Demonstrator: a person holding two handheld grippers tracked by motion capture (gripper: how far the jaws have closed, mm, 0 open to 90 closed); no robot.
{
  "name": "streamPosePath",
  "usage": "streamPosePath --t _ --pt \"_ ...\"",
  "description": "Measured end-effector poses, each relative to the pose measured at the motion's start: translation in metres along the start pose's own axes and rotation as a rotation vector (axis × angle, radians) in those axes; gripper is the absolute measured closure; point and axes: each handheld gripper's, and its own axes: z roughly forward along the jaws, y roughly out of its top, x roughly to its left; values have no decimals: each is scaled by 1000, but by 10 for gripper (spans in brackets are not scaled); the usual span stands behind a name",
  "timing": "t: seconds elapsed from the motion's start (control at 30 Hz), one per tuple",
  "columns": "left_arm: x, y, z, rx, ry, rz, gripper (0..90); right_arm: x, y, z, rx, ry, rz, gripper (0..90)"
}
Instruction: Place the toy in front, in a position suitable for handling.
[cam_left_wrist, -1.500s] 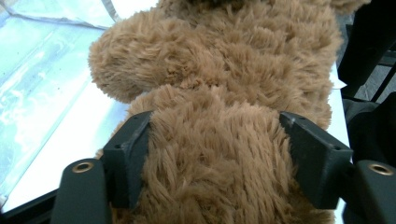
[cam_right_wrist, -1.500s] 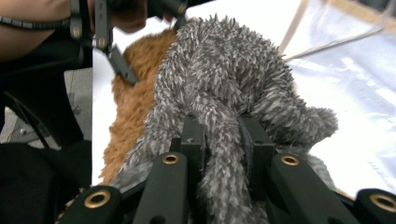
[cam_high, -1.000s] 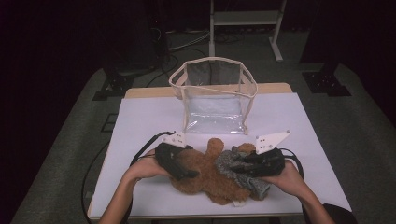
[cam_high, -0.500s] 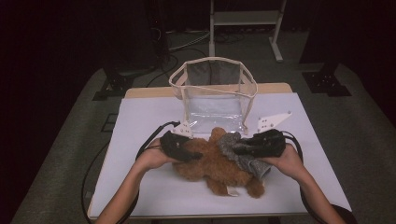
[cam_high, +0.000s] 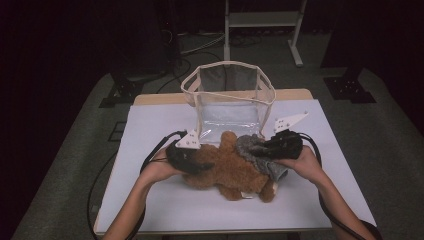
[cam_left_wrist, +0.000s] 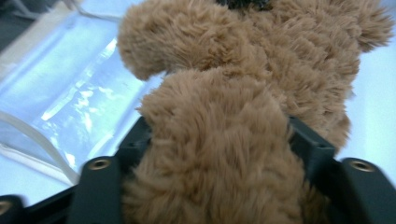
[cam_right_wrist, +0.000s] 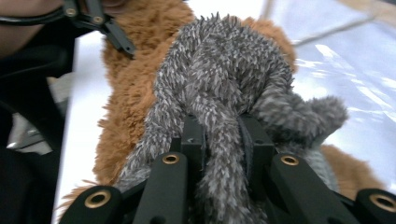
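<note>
High view: both toys have shifted toward the clear bag (cam_high: 227, 102) since a second ago.
Left gripper (cam_high: 192, 159), jaws just reopening slightly, clamps the brown bear (cam_high: 235, 172); right gripper (cam_high: 272, 147) pinches the grey plush (cam_high: 252, 150), both on the desk (cam_high: 160, 125) just before the bag.

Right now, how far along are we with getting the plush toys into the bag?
Done: none; the clear bag stands open with nothing visible inside. In hand: the left gripper is around the brown bear, the right gripper is shut on the grey plush, both at table level before the bag. Left: lifting both in.
</note>
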Motion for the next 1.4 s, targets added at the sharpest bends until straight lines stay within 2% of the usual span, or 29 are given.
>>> streamPosePath --t 0.1,0.2,0.3,0.33,0.37,0.4,0.47,0.57,0.67,0.77,0.87,0.97,1.07,1.17,1.23,1.33,1.4 --pt "-3 -3 -6 -15 -19 -15 198 13 -5 5 -17 34 -29 742" --pt "-6 -3 -9 -35 -34 -15 150 28 -10 5 -29 36 -66 743" --pt "-3 -7 -11 -40 -23 -30 133 40 -11 3 -14 43 -107 743" --pt "-3 -9 -11 -46 -31 -41 142 43 -11 2 -7 42 -114 742" --pt "-3 -14 -11 -55 -58 -39 196 45 -11 2 -6 40 -126 743" --pt "-5 -16 -11 -61 -58 -34 245 48 -11 2 -3 34 -131 742" --pt "-11 -22 -14 -67 -50 12 350 49 -8 2 4 36 -137 743" --pt "-17 -23 -18 -42 -35 51 415 46 4 -2 -9 23 -136 744" --pt "-21 -23 -19 -35 -28 67 416 41 18 -2 -20 -23 -143 744" --pt "-23 -24 -22 -35 -35 68 413 33 24 -1 -22 -55 -134 744" --pt "-21 -24 -24 -44 -55 70 376 29 18 2 -13 -31 -116 743" --pt "-16 -18 -23 -57 -67 36 254 33 8 7 -14 -4 -113 742" --pt "-15 -16 -16 -59 -76 40 197 36 2 7 -17 10 -117 743" --pt "-17 -17 -13 -34 -79 50 293 42 5 5 -10 9 -129 741" --pt "-20 -18 -15 -18 -72 64 341 50 10 5 -25 -4 -137 740" --pt "-24 -20 -16 -16 -64 68 365 61 18 12 -24 5 -170 741" --pt "-26 -22 -18 -14 -56 71 369 69 22 20 -5 7 -211 741"
